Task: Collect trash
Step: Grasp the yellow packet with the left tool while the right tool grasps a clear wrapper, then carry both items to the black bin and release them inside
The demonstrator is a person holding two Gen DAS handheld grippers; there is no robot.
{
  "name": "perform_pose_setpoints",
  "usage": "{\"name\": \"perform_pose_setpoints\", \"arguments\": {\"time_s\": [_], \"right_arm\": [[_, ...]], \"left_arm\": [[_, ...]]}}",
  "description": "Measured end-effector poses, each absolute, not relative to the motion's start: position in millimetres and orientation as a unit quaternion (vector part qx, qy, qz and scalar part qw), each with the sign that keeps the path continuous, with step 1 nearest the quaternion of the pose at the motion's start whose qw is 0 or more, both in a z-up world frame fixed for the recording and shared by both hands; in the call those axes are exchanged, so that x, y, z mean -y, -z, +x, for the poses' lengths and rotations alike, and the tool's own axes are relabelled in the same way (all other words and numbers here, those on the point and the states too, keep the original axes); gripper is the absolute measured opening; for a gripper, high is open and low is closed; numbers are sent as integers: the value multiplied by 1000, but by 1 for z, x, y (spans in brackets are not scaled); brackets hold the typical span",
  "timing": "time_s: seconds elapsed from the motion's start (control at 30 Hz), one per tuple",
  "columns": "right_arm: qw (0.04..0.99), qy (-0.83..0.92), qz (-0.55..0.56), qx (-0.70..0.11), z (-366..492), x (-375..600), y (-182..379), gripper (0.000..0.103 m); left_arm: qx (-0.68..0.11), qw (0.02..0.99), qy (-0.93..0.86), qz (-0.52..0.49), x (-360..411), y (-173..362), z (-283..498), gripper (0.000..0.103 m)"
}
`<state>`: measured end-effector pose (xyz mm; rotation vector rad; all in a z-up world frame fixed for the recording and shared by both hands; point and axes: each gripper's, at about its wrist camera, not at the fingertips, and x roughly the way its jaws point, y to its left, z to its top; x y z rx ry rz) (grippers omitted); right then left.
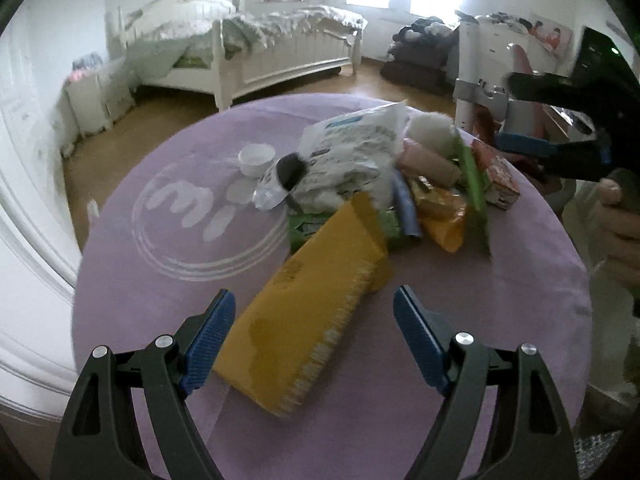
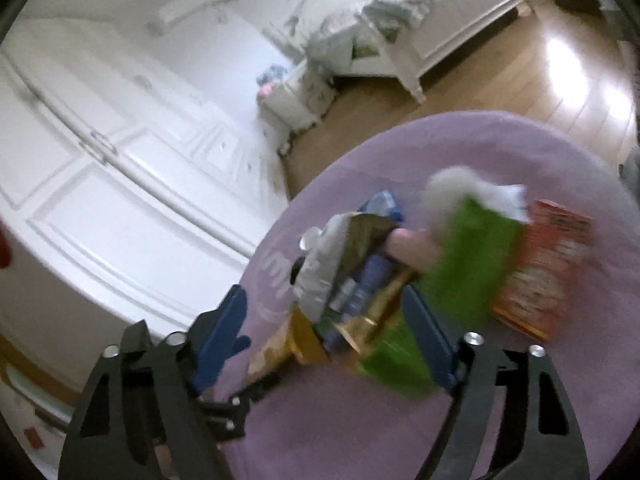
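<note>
A pile of trash lies on a round table with a purple cloth (image 1: 160, 292). Nearest my left gripper (image 1: 314, 310) is a flat yellow bag (image 1: 312, 300); the gripper is open and hovers over its near end, one finger on each side. Behind lie a white plastic bag (image 1: 352, 148), an orange wrapper (image 1: 440, 208), a green packet (image 1: 474, 184), a red box (image 1: 496, 172) and a pink roll (image 1: 428, 160). My right gripper (image 2: 324, 312) is open above the pile, over the green packet (image 2: 468, 252) and red box (image 2: 544, 272). It also shows at right in the left wrist view (image 1: 568, 148).
A small white bowl (image 1: 256, 158) stands on the cloth beyond the pile. A white bed (image 1: 280, 52), a nightstand (image 1: 96, 96) and white wardrobe doors (image 2: 100, 152) surround the table on a wooden floor. Dark piled clothes (image 1: 420, 48) lie at the back right.
</note>
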<state>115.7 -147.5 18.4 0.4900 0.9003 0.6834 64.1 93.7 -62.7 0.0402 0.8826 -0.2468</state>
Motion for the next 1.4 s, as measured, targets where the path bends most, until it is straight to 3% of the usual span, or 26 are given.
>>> {"name": "perform_pose_setpoints", "arguments": {"time_s": [0.13,0.27,0.33,0.4,0.5,0.57,0.9,1.4], "right_arm": [[811,-307,212,-451,145,110,-5,73],[812,-283,195,-472,165,89,6,63],[809,-275,193,-482,169,85,13,49],[811,-275,188,-481,168,80,14,27],[819,-282,188,-464,160,81,11,15],[821,-294,196,-448,148,84,5,12],[870,-304,203,-330,71,150,-52,11],[908,-232,220,-272,-18,281,-45,11]], "left_arm": [[-438,888,137,8,-102,69,74,72],[-442,884,153,9,-100,74,76,71],[-442,883,159,4,-102,74,77,68],[-441,882,165,-5,-105,73,78,65],[-438,884,164,-9,-107,71,77,58],[-436,884,167,-13,-105,70,74,52],[-387,907,159,-50,-101,33,34,50],[-354,915,182,-60,-26,-3,16,50]]}}
